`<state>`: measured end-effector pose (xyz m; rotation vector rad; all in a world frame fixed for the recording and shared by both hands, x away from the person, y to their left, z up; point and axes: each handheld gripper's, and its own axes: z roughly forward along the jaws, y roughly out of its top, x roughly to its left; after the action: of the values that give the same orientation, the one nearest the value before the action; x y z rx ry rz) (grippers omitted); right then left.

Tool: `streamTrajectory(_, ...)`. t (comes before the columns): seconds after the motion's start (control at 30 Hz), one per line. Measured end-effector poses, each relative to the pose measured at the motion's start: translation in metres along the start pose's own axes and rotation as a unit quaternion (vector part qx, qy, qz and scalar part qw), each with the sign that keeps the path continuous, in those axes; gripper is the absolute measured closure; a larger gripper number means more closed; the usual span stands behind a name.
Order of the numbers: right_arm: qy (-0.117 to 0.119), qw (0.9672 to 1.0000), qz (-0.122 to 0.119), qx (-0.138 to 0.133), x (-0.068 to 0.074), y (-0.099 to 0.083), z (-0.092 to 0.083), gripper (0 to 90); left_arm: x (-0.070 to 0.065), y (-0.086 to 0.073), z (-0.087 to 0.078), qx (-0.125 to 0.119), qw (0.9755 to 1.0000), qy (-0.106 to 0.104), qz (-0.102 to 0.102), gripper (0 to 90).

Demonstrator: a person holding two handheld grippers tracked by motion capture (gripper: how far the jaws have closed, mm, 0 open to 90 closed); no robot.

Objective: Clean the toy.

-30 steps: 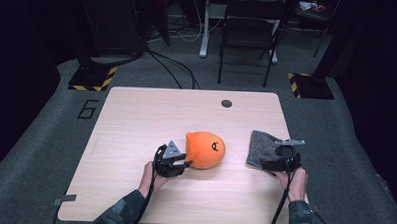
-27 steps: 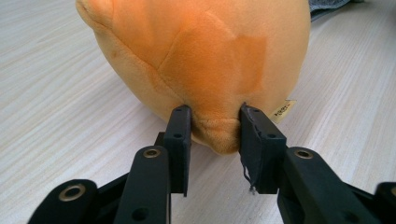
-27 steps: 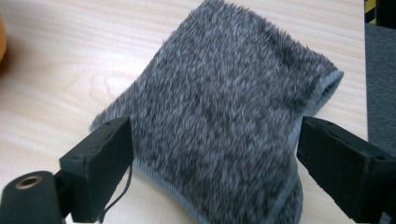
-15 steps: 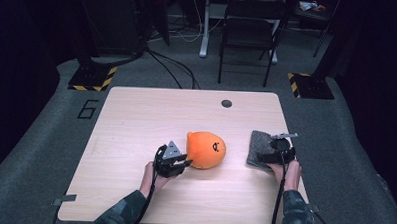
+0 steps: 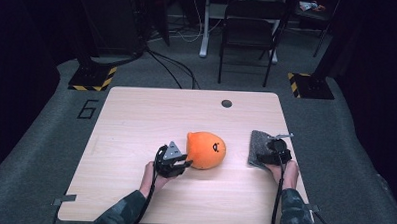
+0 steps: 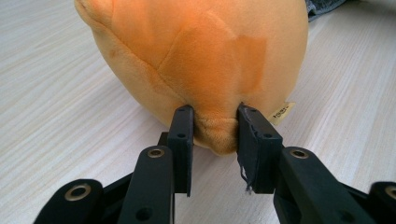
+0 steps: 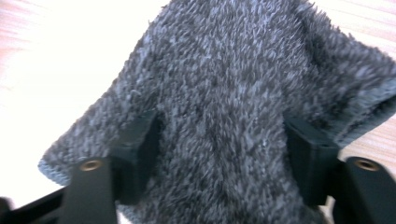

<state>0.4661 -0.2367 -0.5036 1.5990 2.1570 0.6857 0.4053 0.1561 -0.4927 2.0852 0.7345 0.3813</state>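
At the lower middle of the high view our left gripper was clamped on the near end of the orange plush toy, which lay on the wooden table just right of centre. In the left gripper view the two pads pinched a small fold of plush at the toy's base, and the rest of its body bulged above them.

At the right of the high view our right gripper sat over the grey fuzzy cloth, well apart from the toy. Its jaws had just been closing, and in the right gripper view the cloth bunched between them, the pads sunk into the pile at either side.

We judged the step in hand to be taking up the cloth while the toy was held steady. The next move called for finishing that pinch firmly, then lifting the cloth across to the toy without letting the toy roll.
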Motion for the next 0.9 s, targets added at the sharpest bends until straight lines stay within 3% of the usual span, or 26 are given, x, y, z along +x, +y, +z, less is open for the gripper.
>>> streamTrajectory(0.07,0.003,1.0000,0.008,0.002,0.002,0.000,-0.001,41.5,0.000,0.000,0.000,-0.001,1.0000,0.001,-0.001,67.8)
streamTrajectory(0.27,0.008,1.0000,0.002,-0.003,0.002,-0.001,-0.004,62.3,-0.001,0.001,0.001,-0.007,1.0000,0.001,0.000,70.1)
streamTrajectory(0.4,0.006,1.0000,-0.004,-0.006,0.002,-0.001,-0.005,70.2,-0.001,0.001,0.001,-0.011,0.9999,0.003,0.004,72.2)
streamTrajectory(0.5,0.008,0.9999,0.008,-0.007,0.003,-0.002,-0.007,72.2,-0.001,0.002,0.001,-0.014,0.9999,0.005,0.002,72.9)
streamTrajectory(0.7,0.008,0.9997,-0.003,-0.021,0.000,-0.001,-0.013,72.8,-0.002,0.002,0.002,-0.015,0.9998,0.006,0.006,72.8)
streamTrajectory(0.9,0.021,0.9989,0.004,-0.041,0.004,0.003,-0.025,72.8,-0.002,0.003,0.001,-0.015,0.9998,0.007,0.008,72.3)
